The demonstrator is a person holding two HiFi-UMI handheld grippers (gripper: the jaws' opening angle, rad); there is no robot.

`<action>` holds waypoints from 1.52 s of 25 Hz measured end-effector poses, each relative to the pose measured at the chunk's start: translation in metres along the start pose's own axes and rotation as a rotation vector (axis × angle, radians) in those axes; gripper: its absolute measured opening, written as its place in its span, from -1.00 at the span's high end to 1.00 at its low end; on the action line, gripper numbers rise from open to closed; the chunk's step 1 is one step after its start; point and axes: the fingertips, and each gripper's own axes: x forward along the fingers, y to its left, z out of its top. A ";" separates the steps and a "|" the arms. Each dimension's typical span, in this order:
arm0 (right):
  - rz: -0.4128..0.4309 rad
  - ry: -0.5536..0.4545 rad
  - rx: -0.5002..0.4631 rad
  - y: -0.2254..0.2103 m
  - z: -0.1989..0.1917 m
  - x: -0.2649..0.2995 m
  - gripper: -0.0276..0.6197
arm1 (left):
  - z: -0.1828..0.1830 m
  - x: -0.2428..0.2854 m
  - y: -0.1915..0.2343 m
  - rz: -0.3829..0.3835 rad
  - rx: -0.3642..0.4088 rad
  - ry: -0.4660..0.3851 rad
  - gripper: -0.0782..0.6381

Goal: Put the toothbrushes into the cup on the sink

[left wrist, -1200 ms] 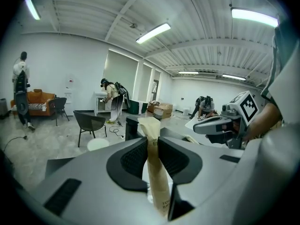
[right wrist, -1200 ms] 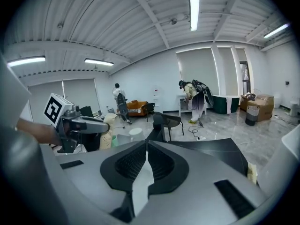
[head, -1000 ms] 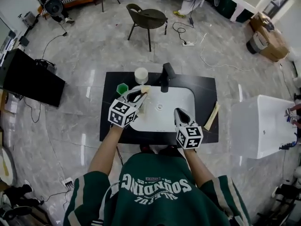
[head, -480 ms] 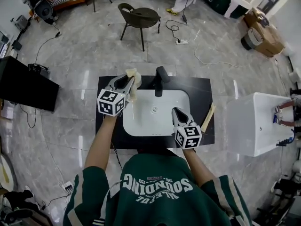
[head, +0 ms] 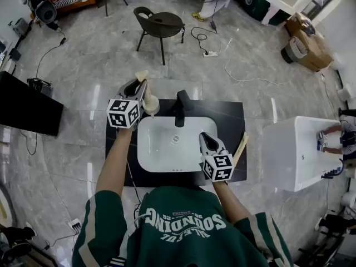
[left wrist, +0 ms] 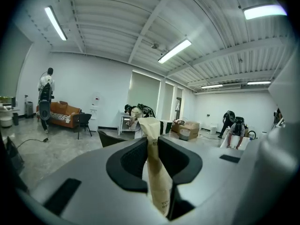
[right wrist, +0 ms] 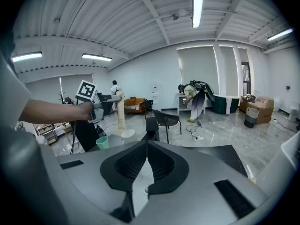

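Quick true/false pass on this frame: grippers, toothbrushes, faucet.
1. The left gripper grips a wrapped toothbrush. True.
2. The right gripper holds a toothbrush. False: its jaws are shut on nothing, over the basin.
3. A second toothbrush lies on the counter, right of the basin. True.
4. The faucet is white. False: it is black.

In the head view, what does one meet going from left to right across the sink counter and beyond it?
left gripper → black faucet → right gripper → wrapped toothbrush lying on the counter → white box
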 end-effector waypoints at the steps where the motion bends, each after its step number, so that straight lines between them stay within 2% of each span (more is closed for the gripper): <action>1: -0.001 0.003 0.002 -0.002 0.000 0.001 0.78 | 0.000 0.005 0.004 0.009 -0.005 -0.003 0.55; 4: -0.008 0.011 0.012 -0.008 -0.001 0.003 0.78 | -0.007 0.017 0.012 0.029 -0.013 0.004 0.55; 9: -0.028 0.013 0.026 -0.018 -0.006 0.002 0.78 | -0.041 0.032 0.013 0.040 0.010 0.049 0.55; 13: -0.038 0.026 0.034 -0.024 -0.015 -0.003 0.78 | -0.065 0.038 0.012 0.037 -0.028 0.086 0.55; 15: -0.044 0.025 0.037 -0.027 -0.019 -0.006 0.78 | -0.078 0.040 0.009 0.035 -0.042 0.122 0.55; 18: -0.053 0.023 0.041 -0.030 -0.023 -0.009 0.78 | -0.103 0.044 0.001 0.018 -0.057 0.222 0.55; 21: -0.061 0.022 0.046 -0.030 -0.023 -0.014 0.78 | -0.119 0.043 0.001 0.033 -0.075 0.289 0.55; 24: -0.068 0.022 0.051 -0.028 -0.025 -0.020 0.78 | -0.121 0.038 0.004 0.053 -0.070 0.306 0.54; 28: -0.074 0.019 0.053 -0.025 -0.027 -0.028 0.78 | -0.118 0.030 0.004 0.059 -0.055 0.316 0.39; 38: -0.067 0.002 0.047 -0.005 -0.032 -0.040 0.78 | -0.102 -0.001 0.000 0.084 -0.057 0.241 0.36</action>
